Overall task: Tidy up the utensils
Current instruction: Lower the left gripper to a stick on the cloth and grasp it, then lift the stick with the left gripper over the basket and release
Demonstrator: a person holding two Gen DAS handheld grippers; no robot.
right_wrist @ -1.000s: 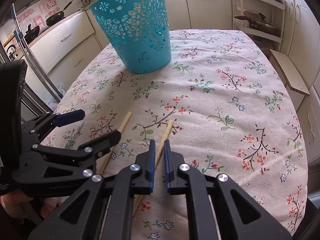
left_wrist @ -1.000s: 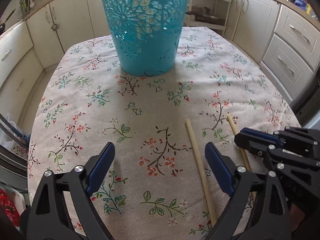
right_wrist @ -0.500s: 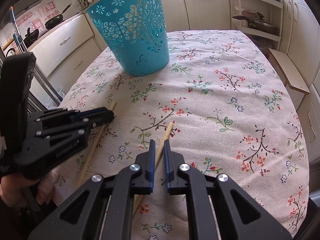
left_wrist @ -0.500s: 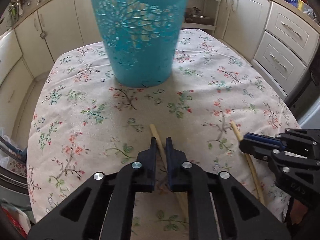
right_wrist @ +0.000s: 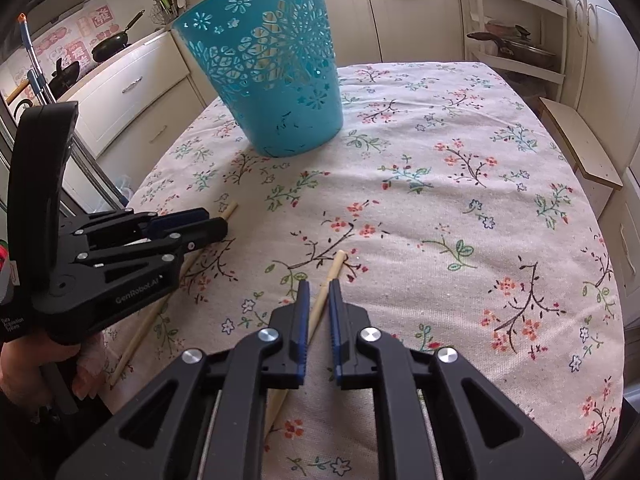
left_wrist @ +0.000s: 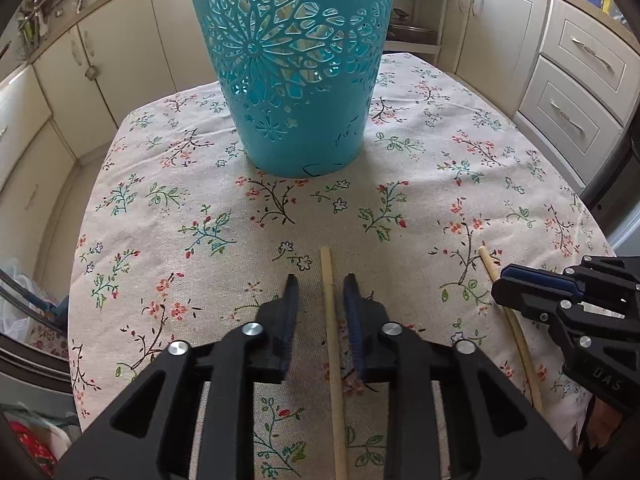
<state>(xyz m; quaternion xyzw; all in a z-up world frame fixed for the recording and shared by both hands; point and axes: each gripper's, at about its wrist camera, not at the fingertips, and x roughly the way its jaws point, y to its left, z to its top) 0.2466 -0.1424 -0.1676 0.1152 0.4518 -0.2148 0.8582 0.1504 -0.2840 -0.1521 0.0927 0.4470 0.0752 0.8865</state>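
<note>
Left gripper (left_wrist: 321, 294) has its fingers slightly apart, straddling one chopstick (left_wrist: 333, 344) without clamping it. Right gripper (right_wrist: 318, 300) is nearly closed around the second chopstick (right_wrist: 333, 269) (contact unclear). "GenRobot.AI" is printed on the left one. Two chopsticks total on the table (right_wrist: 460, 208), one teal basket (right_wrist: 272, 68) further back.

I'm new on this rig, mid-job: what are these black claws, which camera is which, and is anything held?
There is no robot. A person holds a two-finger gripper in each hand, each with a forward-looking fisheye camera. The left view shows the left gripper, its fingers open astride one chopstick without touching it. The right view shows the right gripper, its fingers close around the other chopstick; I cannot tell whether they pinch it. Beyond, on the floral tablecloth, stands a blue cut-out basket.
</note>
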